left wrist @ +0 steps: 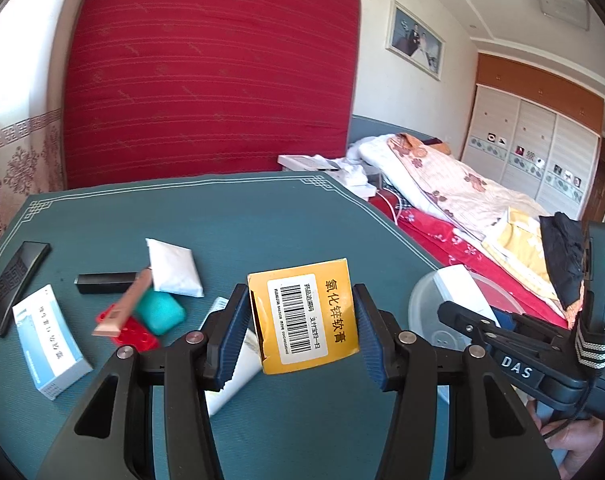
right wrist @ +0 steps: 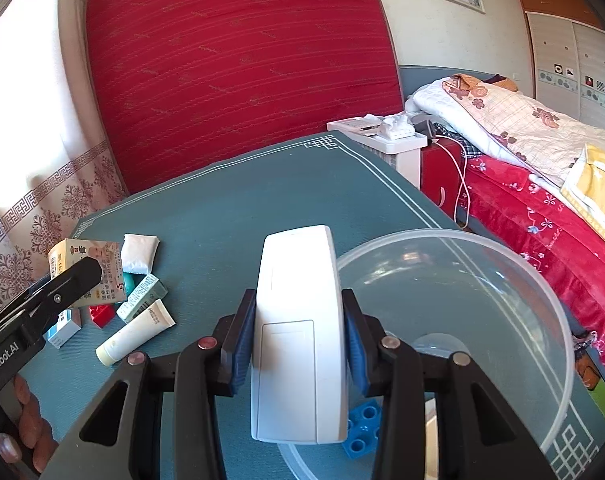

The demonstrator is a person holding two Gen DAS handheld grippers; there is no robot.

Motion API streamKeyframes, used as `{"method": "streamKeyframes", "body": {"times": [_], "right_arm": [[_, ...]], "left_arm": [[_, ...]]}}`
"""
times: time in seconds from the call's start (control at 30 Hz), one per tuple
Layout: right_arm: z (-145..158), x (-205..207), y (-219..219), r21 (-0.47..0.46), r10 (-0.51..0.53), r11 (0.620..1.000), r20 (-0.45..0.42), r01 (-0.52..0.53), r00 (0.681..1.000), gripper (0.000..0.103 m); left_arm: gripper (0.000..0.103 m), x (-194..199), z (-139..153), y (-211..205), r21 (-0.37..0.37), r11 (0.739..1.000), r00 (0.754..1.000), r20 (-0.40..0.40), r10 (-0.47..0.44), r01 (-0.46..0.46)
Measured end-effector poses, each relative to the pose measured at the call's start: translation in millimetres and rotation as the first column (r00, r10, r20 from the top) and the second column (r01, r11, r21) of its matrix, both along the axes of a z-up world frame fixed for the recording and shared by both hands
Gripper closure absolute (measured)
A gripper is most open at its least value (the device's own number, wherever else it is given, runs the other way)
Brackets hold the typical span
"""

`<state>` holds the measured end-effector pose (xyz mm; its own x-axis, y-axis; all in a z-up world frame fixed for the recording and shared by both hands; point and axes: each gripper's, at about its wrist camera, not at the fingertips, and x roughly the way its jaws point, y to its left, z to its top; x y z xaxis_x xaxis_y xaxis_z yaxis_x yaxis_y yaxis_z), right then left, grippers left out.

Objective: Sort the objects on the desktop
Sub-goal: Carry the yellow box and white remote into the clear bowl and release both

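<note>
Above the teal table mat (right wrist: 230, 208), both grippers carry loads toward the clear plastic basin (right wrist: 534, 280).
Right gripper (right wrist: 298, 344) pinches a white remote (right wrist: 298, 320) at the basin's nine o'clock rim; left gripper (left wrist: 302, 320) pinches a yellow ointment box (left wrist: 306, 316). Clear the rim before loosening either grip.

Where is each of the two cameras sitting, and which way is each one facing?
Left wrist: sits behind the left tongs, facing across the green table; they clamp a yellow box; right tongs at its right edge.
Right wrist: sits behind the right tongs, which clamp a white remote beside a clear bowl; a hand lower left.
Shared: table, red mattress, bed.
</note>
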<state>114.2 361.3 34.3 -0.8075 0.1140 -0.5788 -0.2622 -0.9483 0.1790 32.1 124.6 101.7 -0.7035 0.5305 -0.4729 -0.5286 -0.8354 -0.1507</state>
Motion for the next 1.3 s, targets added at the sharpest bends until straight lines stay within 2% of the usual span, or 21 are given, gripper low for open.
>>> {"method": "streamKeyframes", "body": {"times": [0.37, 0.8, 1.3], "right_arm": [[-5.2, 11.9, 26.3, 0.007, -0.067, 0.998, 0.017, 0.067, 0.998, 0.059], [-8.2, 23.0, 57.7, -0.025, -0.145, 0.989, 0.025, 0.145, 0.989, 0.059], [-9.1, 25.8, 77.9, -0.036, -0.209, 0.977, 0.035, 0.210, 0.977, 0.059]], "left_arm": [[0.049, 13.4, -1.2, 35.6, -0.001, 0.997, 0.996, 0.027, -0.080, 0.080], [0.049, 23.6, -6.0, 84.7, -0.029, 0.983, 0.983, 0.045, -0.180, 0.182], [0.049, 26.6, -16.5, 112.6, -0.047, 0.963, 0.962, 0.081, -0.262, 0.266]]}}
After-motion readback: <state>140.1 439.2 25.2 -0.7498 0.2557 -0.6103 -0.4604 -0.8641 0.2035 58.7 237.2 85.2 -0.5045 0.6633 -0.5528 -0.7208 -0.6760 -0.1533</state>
